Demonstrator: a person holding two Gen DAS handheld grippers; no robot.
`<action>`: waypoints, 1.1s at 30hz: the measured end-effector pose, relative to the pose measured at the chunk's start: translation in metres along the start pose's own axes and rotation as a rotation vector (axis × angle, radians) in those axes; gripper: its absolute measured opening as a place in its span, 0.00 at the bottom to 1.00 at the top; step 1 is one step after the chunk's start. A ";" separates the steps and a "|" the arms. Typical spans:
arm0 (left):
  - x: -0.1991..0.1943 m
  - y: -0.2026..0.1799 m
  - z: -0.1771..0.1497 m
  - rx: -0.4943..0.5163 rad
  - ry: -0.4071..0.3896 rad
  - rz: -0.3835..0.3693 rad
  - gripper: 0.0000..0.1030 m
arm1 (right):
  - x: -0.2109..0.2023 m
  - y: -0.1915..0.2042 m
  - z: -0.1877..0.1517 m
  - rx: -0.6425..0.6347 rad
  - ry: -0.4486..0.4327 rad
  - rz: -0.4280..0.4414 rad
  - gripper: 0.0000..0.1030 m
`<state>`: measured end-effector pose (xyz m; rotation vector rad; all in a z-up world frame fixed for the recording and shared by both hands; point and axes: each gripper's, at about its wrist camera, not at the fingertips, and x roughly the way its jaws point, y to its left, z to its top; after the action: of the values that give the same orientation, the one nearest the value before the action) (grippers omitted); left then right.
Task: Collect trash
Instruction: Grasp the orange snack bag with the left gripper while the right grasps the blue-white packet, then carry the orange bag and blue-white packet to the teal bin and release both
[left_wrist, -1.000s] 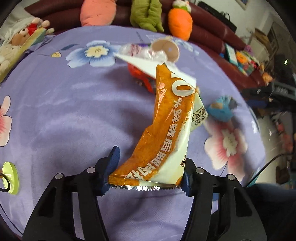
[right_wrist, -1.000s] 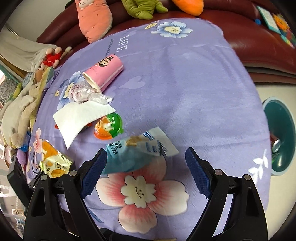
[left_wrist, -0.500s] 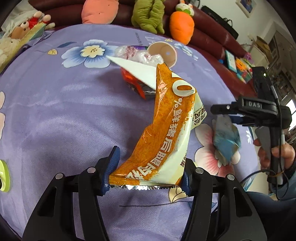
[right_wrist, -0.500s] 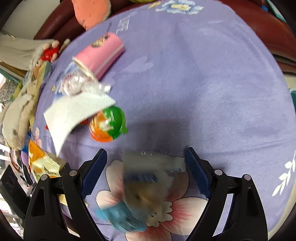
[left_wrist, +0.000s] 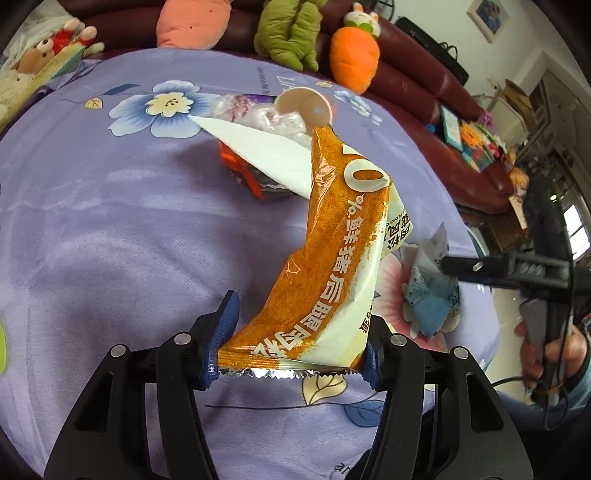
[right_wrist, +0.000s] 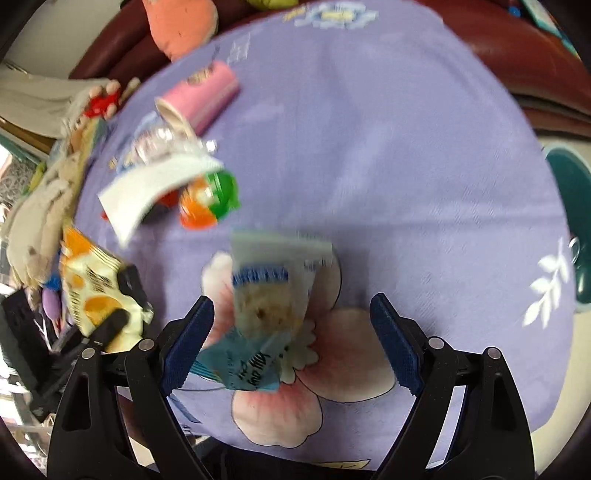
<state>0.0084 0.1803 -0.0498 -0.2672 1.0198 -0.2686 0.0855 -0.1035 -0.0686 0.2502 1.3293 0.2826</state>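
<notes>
My left gripper (left_wrist: 299, 325) is shut on the bottom edge of an orange and white snack wrapper (left_wrist: 332, 258), which stands up above the purple flowered tablecloth (left_wrist: 110, 240). A crumpled blue and white wrapper (right_wrist: 266, 306) sits on the cloth on a pink flower. My right gripper (right_wrist: 291, 306) stands open around it, with the wrapper closer to the left finger and the pads not pressing on it. The left wrist view has the same blue wrapper (left_wrist: 428, 299) at the right, under the right gripper (left_wrist: 476, 266), with a person's hand (left_wrist: 554, 350) on that gripper's handle.
Farther back lie a pink paper cup (right_wrist: 199, 96), clear plastic wrap (right_wrist: 159, 144), a white napkin (right_wrist: 147, 188) over a red wrapper (left_wrist: 243, 173), and an orange and green round container (right_wrist: 210, 199). A teal bin (right_wrist: 569, 192) stands beyond the table's right edge. Plush toys (left_wrist: 288, 37) line the sofa.
My right gripper has sunk towards the blue wrapper, which now lies lengthwise between its fingers instead of across. In the left wrist view the right gripper has come in from the right. The left grip holds.
</notes>
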 end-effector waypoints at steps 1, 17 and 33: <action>0.000 0.000 0.000 -0.002 0.002 0.001 0.57 | 0.004 0.002 -0.002 0.001 0.006 0.013 0.78; 0.009 -0.079 0.025 0.124 0.005 -0.050 0.57 | -0.067 -0.047 0.013 0.049 -0.213 0.063 0.31; 0.093 -0.263 0.076 0.423 0.074 -0.114 0.57 | -0.177 -0.190 0.006 0.232 -0.498 -0.038 0.31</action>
<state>0.0952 -0.0907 0.0033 0.0694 0.9963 -0.5915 0.0645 -0.3431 0.0305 0.4577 0.8695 0.0260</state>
